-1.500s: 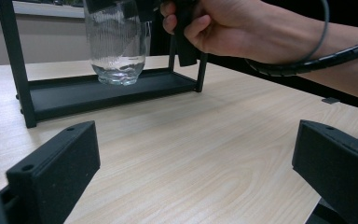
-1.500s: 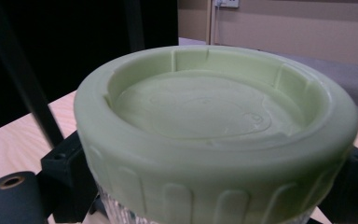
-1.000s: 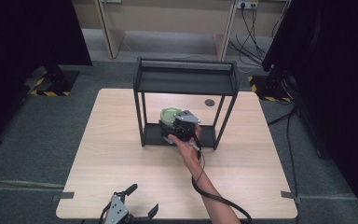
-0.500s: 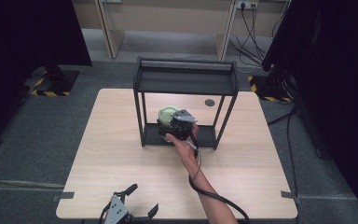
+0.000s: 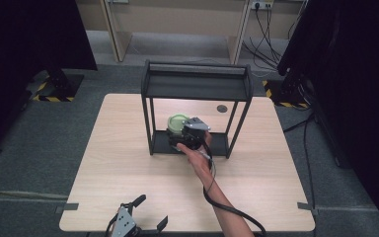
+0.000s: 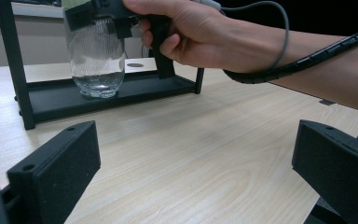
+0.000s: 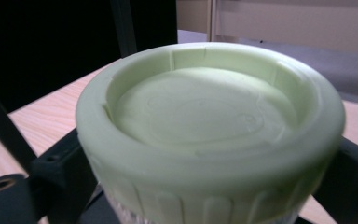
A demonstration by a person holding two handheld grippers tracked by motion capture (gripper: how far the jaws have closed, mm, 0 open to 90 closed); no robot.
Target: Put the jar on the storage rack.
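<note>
A clear glass jar (image 6: 96,60) with a pale green lid (image 7: 209,121) stands on the lower shelf (image 6: 135,91) of a black two-level rack (image 5: 197,89) at the middle of the table. My right gripper (image 5: 181,131) reaches under the top shelf and is shut on the lid, one finger (image 7: 58,170) pressed to each side. The hand (image 6: 191,32) holding it comes in from the front. My left gripper (image 5: 152,210) rests at the table's front edge, open with nothing in it, its fingers (image 6: 56,172) spread wide and aimed at the rack.
The light wooden table (image 5: 113,148) has a small dark round grommet (image 5: 221,108) behind the rack on the right. The right gripper's cable (image 5: 227,210) trails along the forearm to the front edge. Dark curtains stand on both sides of the table.
</note>
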